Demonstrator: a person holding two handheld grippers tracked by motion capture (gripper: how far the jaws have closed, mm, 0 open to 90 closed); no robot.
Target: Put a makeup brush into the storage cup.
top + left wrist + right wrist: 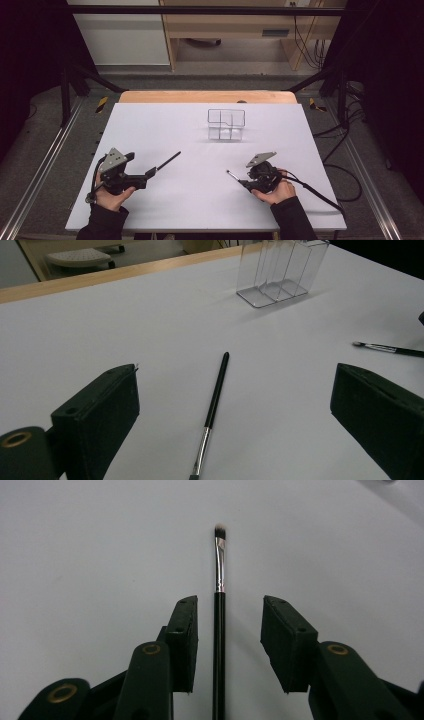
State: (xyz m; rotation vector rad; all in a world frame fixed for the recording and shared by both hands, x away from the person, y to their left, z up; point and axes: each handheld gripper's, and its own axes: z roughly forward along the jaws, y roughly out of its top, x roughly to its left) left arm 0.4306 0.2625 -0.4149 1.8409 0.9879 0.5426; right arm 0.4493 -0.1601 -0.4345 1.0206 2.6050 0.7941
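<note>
White table (200, 200), two slim black silver-ferruled brushes (219, 605), one between each gripper's parted jaws, ungripped.

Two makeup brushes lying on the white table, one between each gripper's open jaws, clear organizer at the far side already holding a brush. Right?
Not quite: the clear organizer is empty, as the left gripper view shows. The rest holds: one brush lies between the left gripper's open jaws, the other brush between the right gripper's.
</note>
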